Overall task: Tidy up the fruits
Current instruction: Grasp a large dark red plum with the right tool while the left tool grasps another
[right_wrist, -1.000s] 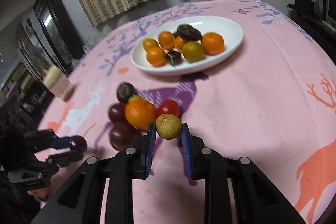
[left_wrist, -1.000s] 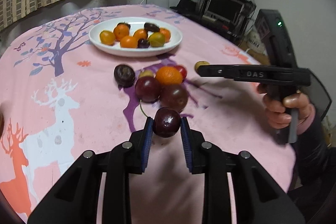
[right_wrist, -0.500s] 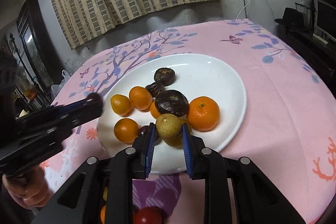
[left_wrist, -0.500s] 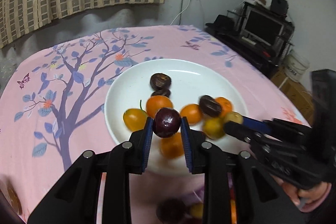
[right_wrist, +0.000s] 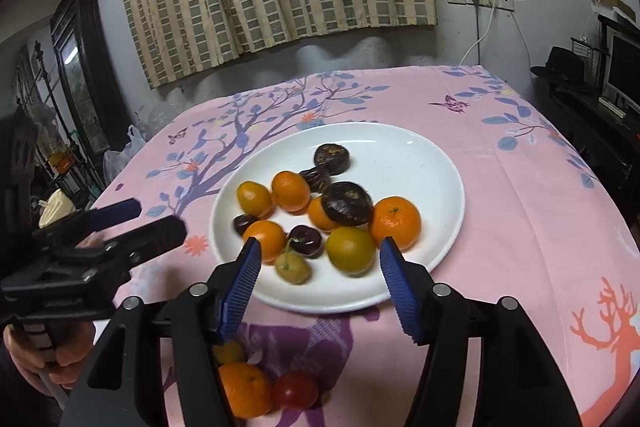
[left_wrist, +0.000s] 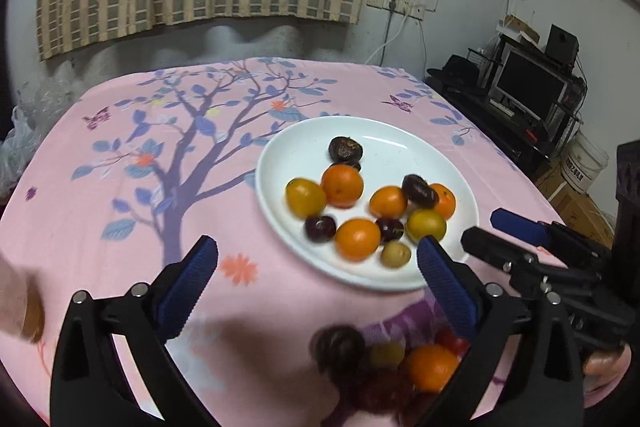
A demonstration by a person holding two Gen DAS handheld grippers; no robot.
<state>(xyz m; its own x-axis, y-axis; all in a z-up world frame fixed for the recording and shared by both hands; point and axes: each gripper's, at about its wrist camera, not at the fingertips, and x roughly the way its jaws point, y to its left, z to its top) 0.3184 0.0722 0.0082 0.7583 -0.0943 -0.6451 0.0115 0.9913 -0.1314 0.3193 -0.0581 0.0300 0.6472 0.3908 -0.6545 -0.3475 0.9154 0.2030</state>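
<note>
Both tools have let go since half a second ago. The left gripper (left_wrist: 318, 263), which was clamped on a dark cherry, now stands with its ribbed blue pads (left_wrist: 188, 287) spread wide and nothing between them; that glossy dark cherry (left_wrist: 320, 229) lies on the white plate (left_wrist: 280, 163) at its near-left edge. The right gripper (right_wrist: 320, 283) has likewise parted its jaws, and the small yellow-green fruit (right_wrist: 293, 267) it carried sits on the plate's near rim, just beside a second cherry (right_wrist: 305, 241).

The plate is smooth, round and shallow, holding dimpled orange mandarins (right_wrist: 394, 223), a duller yellow-green citrus (right_wrist: 351, 250) and wrinkled, dark brown flattened fruits (right_wrist: 346, 203). The pink tablecloth (left_wrist: 120, 187) is printed with a blue-leaved tree.

The left view alone shows a blurred dark round fruit (left_wrist: 340, 345) in the near pile off the plate; the right view shows that pile's mandarin (right_wrist: 244, 389) and a shiny red tomato (right_wrist: 295, 391) sharply, plus orange deer print (right_wrist: 608, 331) at the right.
</note>
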